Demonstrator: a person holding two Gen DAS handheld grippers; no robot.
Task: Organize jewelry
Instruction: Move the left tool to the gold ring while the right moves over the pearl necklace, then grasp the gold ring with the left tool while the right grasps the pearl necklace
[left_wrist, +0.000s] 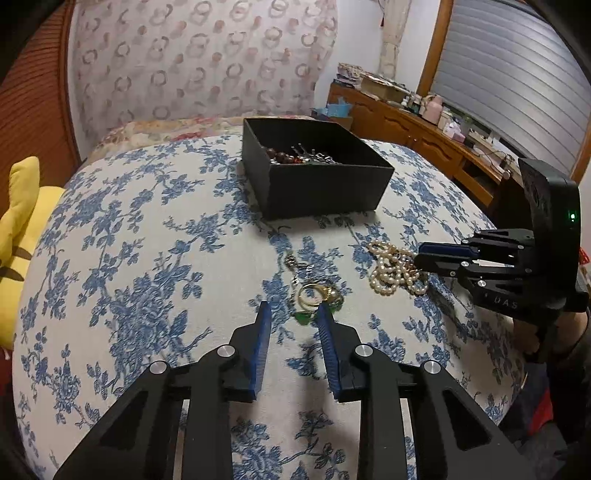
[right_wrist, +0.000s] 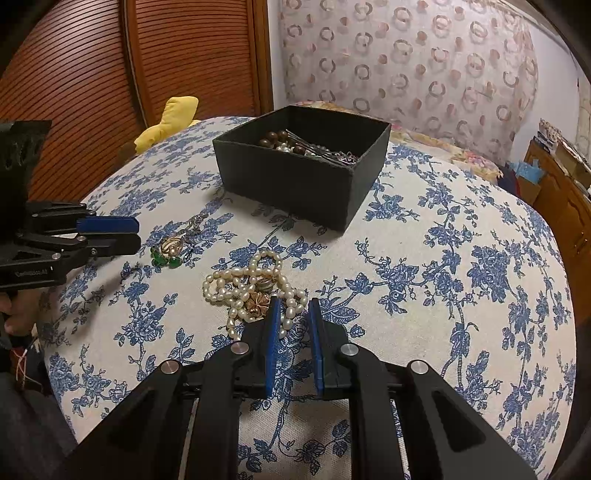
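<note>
A black open box (left_wrist: 325, 184) (right_wrist: 295, 181) holding brown beads and hairpins sits on the blue-floral bed cover. A pile of pearl necklaces (left_wrist: 395, 271) (right_wrist: 251, 284) with a gold flower clasp lies in front of it. A gold ring with green stones (left_wrist: 317, 299) (right_wrist: 168, 253) lies beside the pearls. My left gripper (left_wrist: 293, 310) is open and empty, its tips just short of the ring; in the right wrist view (right_wrist: 133, 232) it shows from the side. My right gripper (right_wrist: 293, 306) is open and empty, its tips at the near edge of the pearls; it also shows in the left wrist view (left_wrist: 419, 254).
A yellow plush toy (left_wrist: 22, 236) (right_wrist: 170, 122) lies at the bed's far-left side. A wooden dresser (left_wrist: 424, 129) crowded with bottles and boxes stands along the window wall. A small chain piece (left_wrist: 295, 264) lies between the ring and the box.
</note>
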